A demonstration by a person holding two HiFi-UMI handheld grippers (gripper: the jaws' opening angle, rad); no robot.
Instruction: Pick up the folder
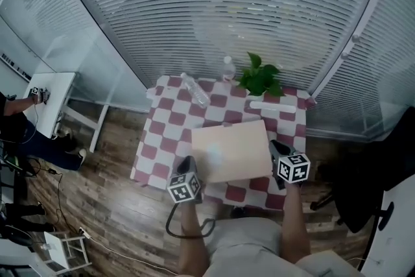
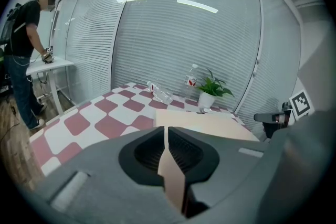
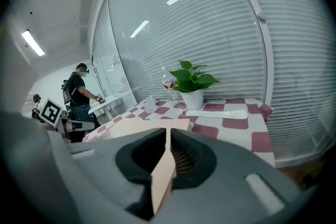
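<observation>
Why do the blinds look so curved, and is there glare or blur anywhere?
Head view: wide lens bows the blinds into arcs, pale sheen on the folder. Left gripper view: dark rounded corners, ceiling-light reflections streak the blinds. Right gripper view: same streaks, folder edge nearest the lens is soft.

I am in a room that looks like an office. Big glass walls (image 1: 227,10) go all around it, covered with white blinds. The floor (image 1: 110,198) is made of wood planks. A small surface (image 1: 162,133) has a red and white checked cloth on it. On it are a green plant (image 1: 259,78) in a white pot, a water bottle (image 1: 227,68) standing up and another bottle (image 1: 194,89) lying down. Off to the side is a white desk (image 1: 48,100), and a person (image 2: 23,55) stands at it. A black chair (image 1: 363,185) stands near. Wires (image 1: 59,201) lie on the floor. A long lamp (image 3: 32,43) shines on the ceiling.
</observation>
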